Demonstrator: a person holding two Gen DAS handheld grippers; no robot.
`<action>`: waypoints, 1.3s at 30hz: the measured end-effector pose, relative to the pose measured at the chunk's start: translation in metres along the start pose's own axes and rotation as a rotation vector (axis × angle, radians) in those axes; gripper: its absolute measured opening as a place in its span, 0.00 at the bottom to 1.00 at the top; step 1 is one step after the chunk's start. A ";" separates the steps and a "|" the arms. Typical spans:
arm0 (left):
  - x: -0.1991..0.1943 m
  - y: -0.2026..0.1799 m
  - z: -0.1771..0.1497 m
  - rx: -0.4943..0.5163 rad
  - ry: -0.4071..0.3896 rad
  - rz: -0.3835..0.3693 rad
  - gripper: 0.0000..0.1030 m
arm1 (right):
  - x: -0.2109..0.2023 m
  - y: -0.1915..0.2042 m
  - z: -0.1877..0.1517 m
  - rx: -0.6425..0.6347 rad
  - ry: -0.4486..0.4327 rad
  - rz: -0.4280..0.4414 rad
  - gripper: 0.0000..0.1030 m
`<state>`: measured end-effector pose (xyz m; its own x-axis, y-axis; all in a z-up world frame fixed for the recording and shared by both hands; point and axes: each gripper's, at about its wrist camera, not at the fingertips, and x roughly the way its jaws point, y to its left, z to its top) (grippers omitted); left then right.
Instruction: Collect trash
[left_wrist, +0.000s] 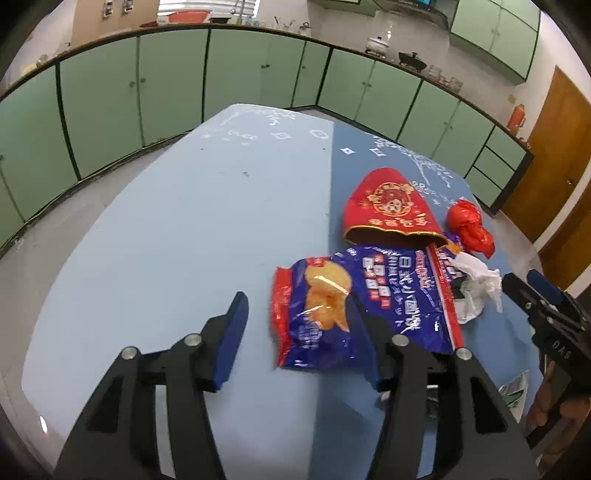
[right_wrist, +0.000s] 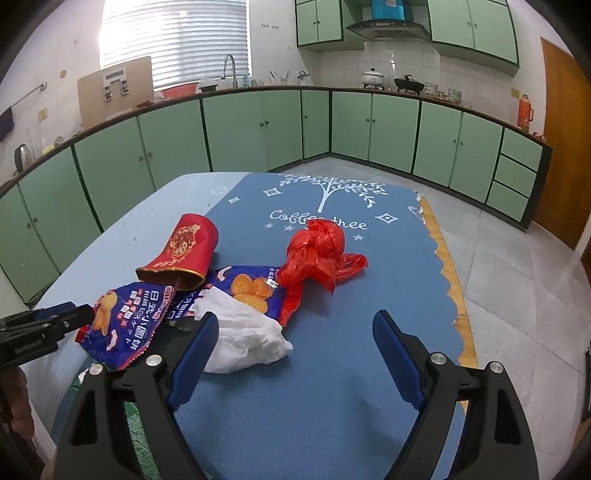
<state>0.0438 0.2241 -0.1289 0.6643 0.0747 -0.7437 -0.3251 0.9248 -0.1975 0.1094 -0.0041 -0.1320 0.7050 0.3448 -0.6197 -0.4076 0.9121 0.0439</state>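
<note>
A pile of trash lies on the blue table mat (right_wrist: 332, 387). It holds a tipped red paper cup (left_wrist: 391, 210) (right_wrist: 181, 251), a knotted red plastic bag (left_wrist: 469, 225) (right_wrist: 317, 251), two blue snack wrappers (left_wrist: 321, 317) (left_wrist: 413, 295) (right_wrist: 122, 325) and a crumpled white tissue (left_wrist: 476, 280) (right_wrist: 247, 332). My left gripper (left_wrist: 299, 306) is open, with the near wrapper lying between its fingers; the left pad stands apart from it. My right gripper (right_wrist: 295, 350) is open just right of the tissue, which touches its left finger (right_wrist: 195, 354). Each gripper shows at the edge of the other's view.
A green packet (left_wrist: 515, 391) (right_wrist: 136, 417) lies at the near table edge. The light blue half of the table (left_wrist: 203, 221) stretches left. Green cabinets (right_wrist: 258, 125) ring the room and a wooden door (right_wrist: 565, 129) stands at right. The mat's scalloped right edge (right_wrist: 443, 266) marks the table side.
</note>
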 end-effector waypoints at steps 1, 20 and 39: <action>0.003 -0.001 0.001 0.000 0.013 -0.003 0.65 | 0.001 0.000 -0.001 0.000 0.002 -0.001 0.81; 0.007 -0.022 -0.003 0.073 -0.025 0.070 0.06 | 0.005 0.006 -0.003 -0.019 0.019 0.016 0.78; -0.051 -0.036 0.015 0.072 -0.189 0.014 0.03 | -0.019 0.003 0.005 0.001 0.011 0.103 0.13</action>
<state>0.0324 0.1923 -0.0743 0.7767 0.1500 -0.6118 -0.2909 0.9469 -0.1371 0.0977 -0.0065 -0.1164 0.6531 0.4344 -0.6203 -0.4769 0.8722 0.1086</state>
